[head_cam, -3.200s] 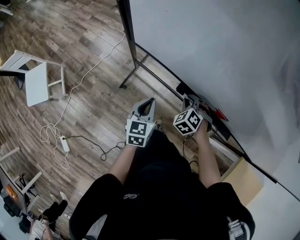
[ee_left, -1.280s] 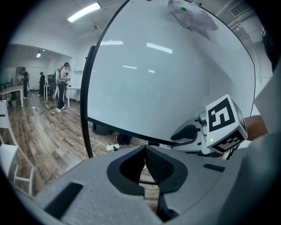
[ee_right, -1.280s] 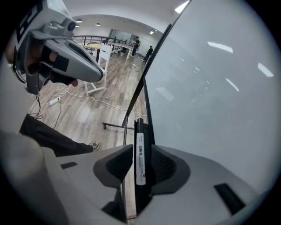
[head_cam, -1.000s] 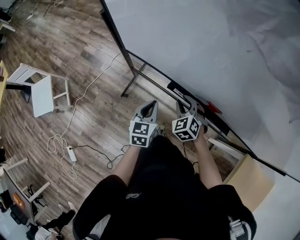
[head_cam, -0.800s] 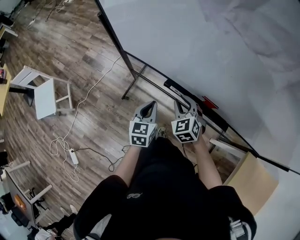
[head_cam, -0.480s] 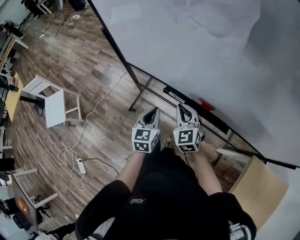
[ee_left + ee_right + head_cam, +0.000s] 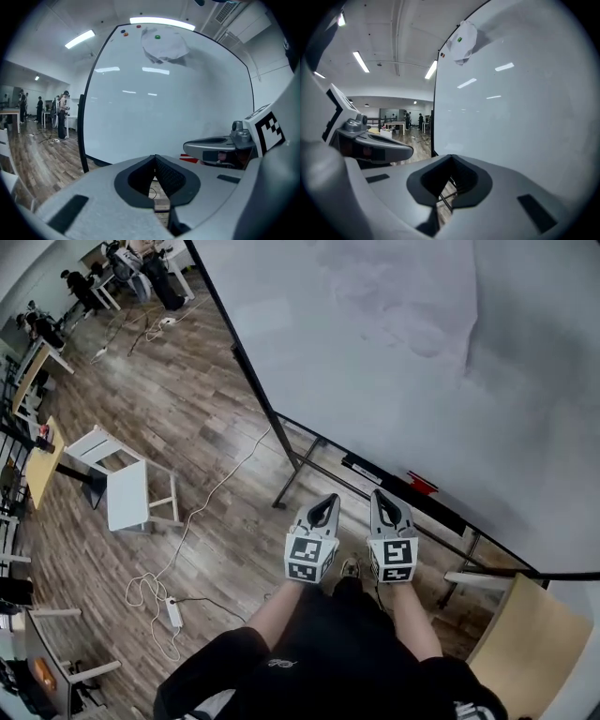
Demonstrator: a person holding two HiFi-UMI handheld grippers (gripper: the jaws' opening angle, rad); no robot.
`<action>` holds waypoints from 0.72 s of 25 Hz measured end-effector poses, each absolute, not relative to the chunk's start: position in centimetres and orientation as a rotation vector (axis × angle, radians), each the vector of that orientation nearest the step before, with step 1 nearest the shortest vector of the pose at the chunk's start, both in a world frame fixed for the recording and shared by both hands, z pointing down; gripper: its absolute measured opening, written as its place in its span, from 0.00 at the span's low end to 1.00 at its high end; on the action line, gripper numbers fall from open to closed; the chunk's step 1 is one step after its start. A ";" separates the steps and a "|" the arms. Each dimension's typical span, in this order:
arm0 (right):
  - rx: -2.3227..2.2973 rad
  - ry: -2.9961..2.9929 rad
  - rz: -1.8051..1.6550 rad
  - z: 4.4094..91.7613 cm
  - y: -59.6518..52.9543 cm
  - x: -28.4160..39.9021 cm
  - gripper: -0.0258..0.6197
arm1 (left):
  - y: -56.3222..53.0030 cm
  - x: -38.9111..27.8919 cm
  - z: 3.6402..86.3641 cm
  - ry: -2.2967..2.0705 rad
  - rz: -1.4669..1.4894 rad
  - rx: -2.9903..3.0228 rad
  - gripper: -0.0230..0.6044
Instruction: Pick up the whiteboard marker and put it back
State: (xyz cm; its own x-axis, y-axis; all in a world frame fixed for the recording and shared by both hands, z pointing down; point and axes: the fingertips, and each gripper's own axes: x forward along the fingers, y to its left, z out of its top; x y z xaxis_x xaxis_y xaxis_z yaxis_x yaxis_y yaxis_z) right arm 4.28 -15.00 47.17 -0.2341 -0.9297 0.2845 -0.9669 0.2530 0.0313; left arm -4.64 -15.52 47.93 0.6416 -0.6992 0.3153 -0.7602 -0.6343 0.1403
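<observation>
A dark whiteboard marker (image 7: 361, 468) lies on the tray (image 7: 441, 510) under the big whiteboard (image 7: 394, 343), with a red object (image 7: 422, 485) to its right. Both grippers hover side by side in front of the tray, apart from it. My left gripper (image 7: 325, 500) is shut, its tips meeting with nothing between them (image 7: 154, 157). My right gripper (image 7: 380, 493) is shut and empty as well (image 7: 451, 157). The left gripper view shows the right gripper (image 7: 187, 146) alongside and the red object (image 7: 190, 159) behind it.
A white stool (image 7: 127, 493) stands on the wood floor at left. A white cable runs to a power strip (image 7: 173, 612). The whiteboard's black stand leg (image 7: 286, 491) is just left of the grippers. A wooden panel (image 7: 525, 634) sits lower right. People stand far back (image 7: 70, 282).
Both grippers have lifted up and away from the tray. The right gripper's jaws have shut and it has rolled upright. The marker stays on the tray.
</observation>
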 end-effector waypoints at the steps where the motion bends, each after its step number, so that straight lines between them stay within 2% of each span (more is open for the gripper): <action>1: 1.788 -2.278 0.215 46.9 -14.9 3.9 0.04 | -15.3 -5.1 47.6 -1.177 0.336 2.616 0.05; 9: 2.019 -2.228 0.159 43.5 -11.9 1.3 0.04 | -13.4 -9.5 45.2 -1.108 0.281 2.722 0.05; 18: 2.204 -2.057 0.074 40.4 -4.7 3.2 0.04 | -9.9 -6.6 41.7 -0.910 0.170 2.856 0.05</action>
State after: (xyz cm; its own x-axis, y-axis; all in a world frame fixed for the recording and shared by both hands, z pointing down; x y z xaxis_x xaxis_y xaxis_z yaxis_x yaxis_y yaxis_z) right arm 3.25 -4.75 40.36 0.0721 -0.9900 0.1209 -0.9961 -0.0654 0.0584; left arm -6.60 -9.86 41.71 0.8108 -0.5660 0.1492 -0.5817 -0.8074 0.0982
